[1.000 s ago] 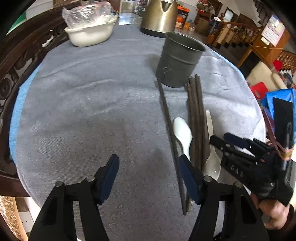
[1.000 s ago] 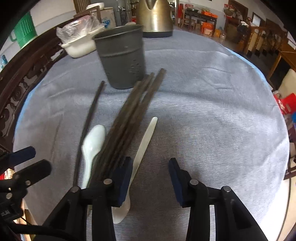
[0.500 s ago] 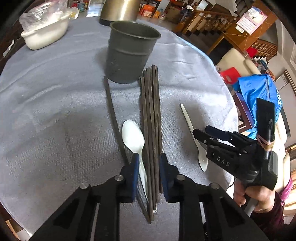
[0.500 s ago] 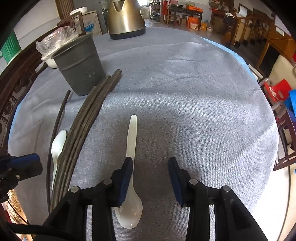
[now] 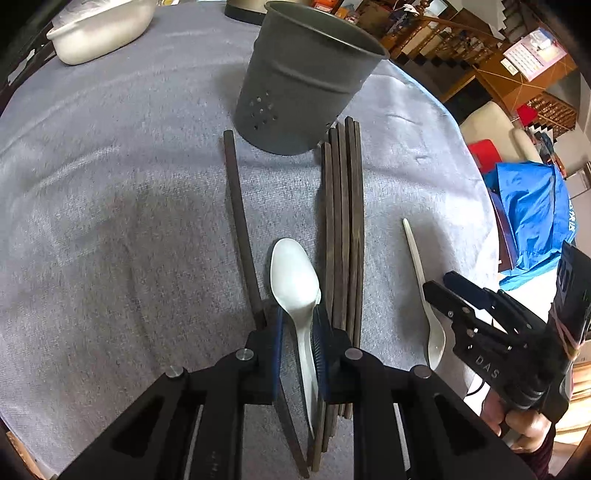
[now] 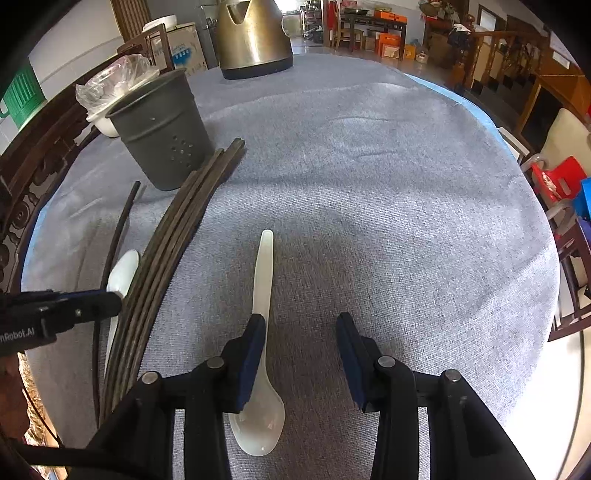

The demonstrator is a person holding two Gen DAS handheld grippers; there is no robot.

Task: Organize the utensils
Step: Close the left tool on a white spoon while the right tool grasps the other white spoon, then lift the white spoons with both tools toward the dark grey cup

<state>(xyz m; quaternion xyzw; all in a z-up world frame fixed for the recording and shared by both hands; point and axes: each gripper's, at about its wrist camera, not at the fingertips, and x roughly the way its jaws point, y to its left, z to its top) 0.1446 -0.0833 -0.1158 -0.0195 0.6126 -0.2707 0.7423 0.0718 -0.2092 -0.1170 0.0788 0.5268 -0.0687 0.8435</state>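
Note:
A white spoon [image 5: 295, 277] lies on the grey cloth between a single dark chopstick [image 5: 238, 214] and a bundle of dark chopsticks [image 5: 343, 221]. My left gripper [image 5: 298, 325] straddles the spoon's neck; its jaws are closing, with a sliver of gap still showing. A grey perforated cup [image 5: 299, 92] stands upright beyond the chopsticks. A second white spoon [image 6: 264, 288] lies bowl towards me, its handle running under the left finger of my right gripper [image 6: 301, 347], which is open and holds nothing. That spoon [image 5: 424, 295] and the right gripper [image 5: 443, 291] also show in the left wrist view.
A white bowl [image 5: 99, 33] holding a plastic bag sits at the far left, and a brass kettle [image 6: 255, 33] at the far edge. The round table's rim [image 6: 491, 125] curves on the right, with chairs and a blue bag [image 5: 532, 214] beyond.
My left gripper has moved right and down onto the spoon, and its jaws have narrowed from wide apart. My right gripper slid right, off the chopsticks to the second spoon, then stayed still.

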